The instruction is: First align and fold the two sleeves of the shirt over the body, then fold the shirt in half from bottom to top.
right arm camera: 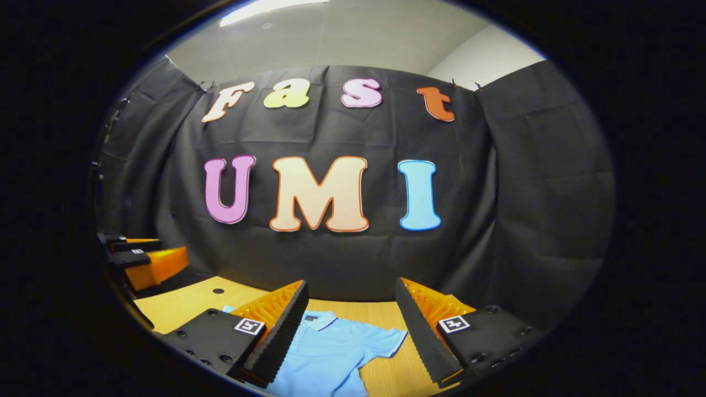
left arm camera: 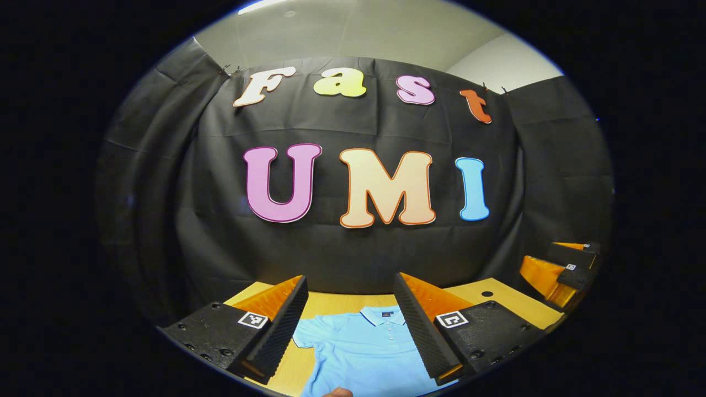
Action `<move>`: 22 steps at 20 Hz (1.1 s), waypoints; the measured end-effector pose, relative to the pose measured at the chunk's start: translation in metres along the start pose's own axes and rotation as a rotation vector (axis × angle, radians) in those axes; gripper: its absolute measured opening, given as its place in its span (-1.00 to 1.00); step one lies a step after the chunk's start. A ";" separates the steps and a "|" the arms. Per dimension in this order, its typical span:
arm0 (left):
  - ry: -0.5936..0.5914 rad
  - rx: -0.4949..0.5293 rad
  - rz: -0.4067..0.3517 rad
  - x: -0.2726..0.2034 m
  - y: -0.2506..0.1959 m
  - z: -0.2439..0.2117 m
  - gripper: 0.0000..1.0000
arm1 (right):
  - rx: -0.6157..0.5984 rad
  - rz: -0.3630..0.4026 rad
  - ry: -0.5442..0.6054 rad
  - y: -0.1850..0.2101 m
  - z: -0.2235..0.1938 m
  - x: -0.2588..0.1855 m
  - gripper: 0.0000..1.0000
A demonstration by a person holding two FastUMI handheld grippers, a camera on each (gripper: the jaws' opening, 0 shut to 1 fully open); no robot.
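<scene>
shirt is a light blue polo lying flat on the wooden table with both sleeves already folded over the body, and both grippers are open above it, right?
Not quite: the sleeves are not folded yet. In the right gripper view one sleeve of the light blue polo shirt lies spread out on the wooden table; the left gripper view shows the other sleeve spread too. The rest holds: left gripper and right gripper are open above it.

You have a plain light blue polo shirt [left arm camera: 358, 347] with a thin white line edging its collar [left arm camera: 383, 316] and sleeve cuffs. It lies on a warm yellow-tan wooden table [right arm camera: 182, 306]. Behind it hangs black cloth [right arm camera: 524, 193], under a pale grey ceiling [left arm camera: 353, 33].
</scene>
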State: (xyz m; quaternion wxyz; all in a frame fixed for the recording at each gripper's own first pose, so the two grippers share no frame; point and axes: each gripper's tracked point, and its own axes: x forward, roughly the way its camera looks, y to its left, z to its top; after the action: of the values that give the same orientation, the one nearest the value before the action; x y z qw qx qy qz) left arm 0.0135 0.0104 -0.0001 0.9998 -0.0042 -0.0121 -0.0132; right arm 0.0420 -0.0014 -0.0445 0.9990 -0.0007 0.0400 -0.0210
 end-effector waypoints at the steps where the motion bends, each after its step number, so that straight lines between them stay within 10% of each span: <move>1: 0.000 0.003 -0.002 0.002 0.000 0.000 0.89 | -0.004 -0.011 0.011 -0.005 -0.006 0.010 0.96; 9: 0.013 0.033 0.012 0.013 0.022 -0.005 0.89 | -0.053 -0.118 0.089 -0.051 -0.066 0.105 0.96; 22: 0.077 0.055 0.054 0.044 0.055 -0.031 0.88 | -0.040 -0.224 0.528 -0.104 -0.267 0.187 1.00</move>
State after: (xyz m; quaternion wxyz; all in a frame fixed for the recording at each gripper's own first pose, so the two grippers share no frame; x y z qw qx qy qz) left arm 0.0596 0.0642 -0.0303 0.9993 0.0233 0.0259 0.0142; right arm 0.2024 -0.1129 -0.3257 0.9452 -0.0194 0.2988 -0.1300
